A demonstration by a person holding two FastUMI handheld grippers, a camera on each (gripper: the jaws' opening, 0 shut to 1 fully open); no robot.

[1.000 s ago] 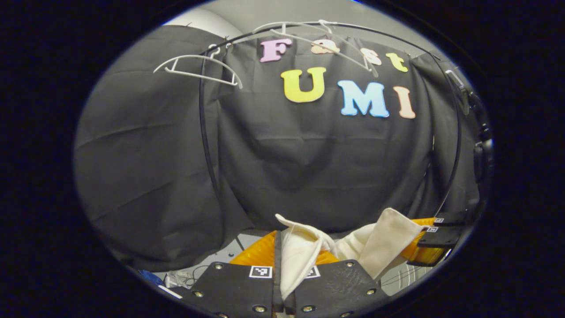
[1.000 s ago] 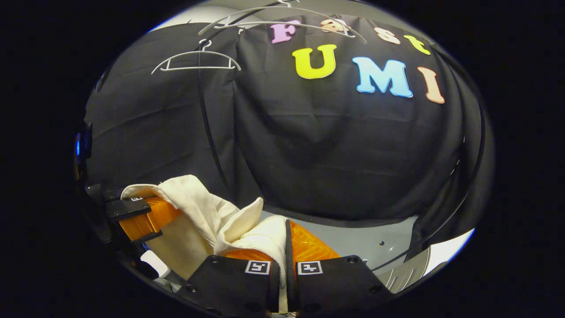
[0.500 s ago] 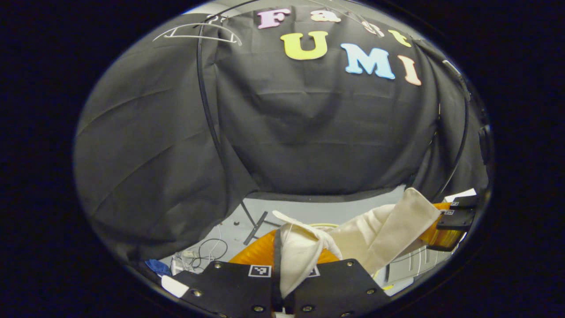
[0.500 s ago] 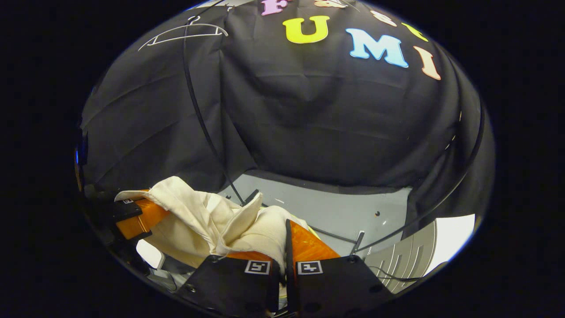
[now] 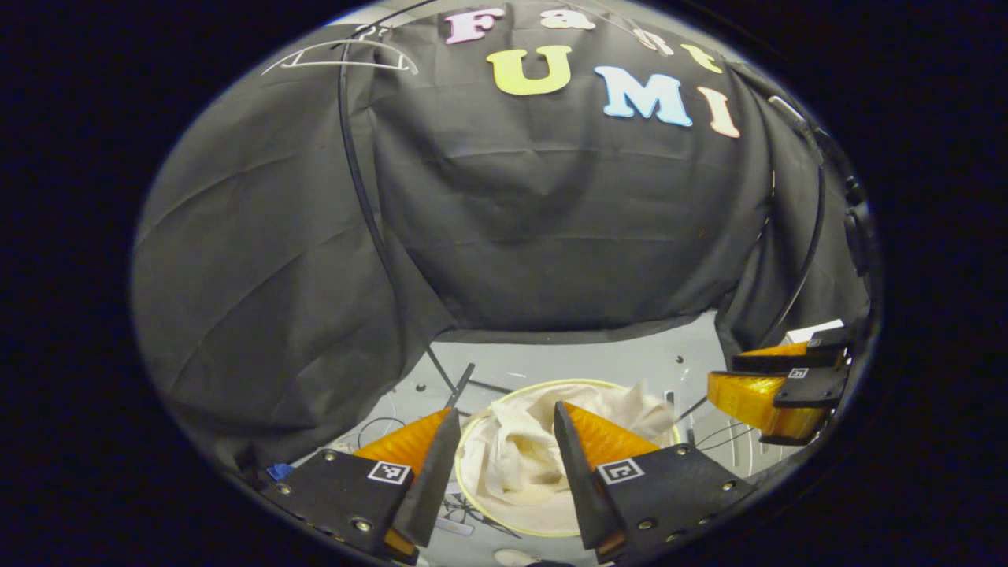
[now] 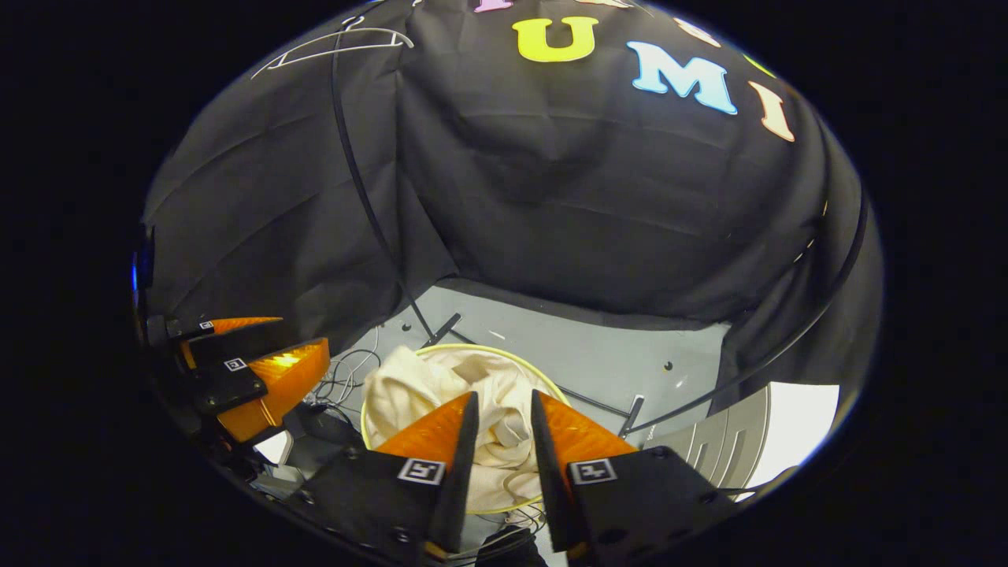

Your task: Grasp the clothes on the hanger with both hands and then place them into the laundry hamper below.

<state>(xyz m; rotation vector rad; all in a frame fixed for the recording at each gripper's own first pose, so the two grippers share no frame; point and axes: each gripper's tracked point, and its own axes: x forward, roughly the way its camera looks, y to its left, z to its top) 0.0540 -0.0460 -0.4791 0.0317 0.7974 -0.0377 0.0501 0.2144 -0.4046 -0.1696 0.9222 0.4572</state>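
The cream clothes (image 5: 524, 461) are lying bunched up inside the round hamper (image 5: 504, 529) at 6 o'clock. The left gripper (image 5: 504, 417) and right gripper (image 6: 504, 405) are hanging above, fingers wide apart, holding nothing.

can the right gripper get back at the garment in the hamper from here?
Probably yes. The right gripper hangs over the hamper with jaws apart, and the cream garment lies exposed beneath them.

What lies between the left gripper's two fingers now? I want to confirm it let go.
Nothing is held: the left gripper is open, and through the gap the left gripper view shows the cream clothes lying below in the hamper.
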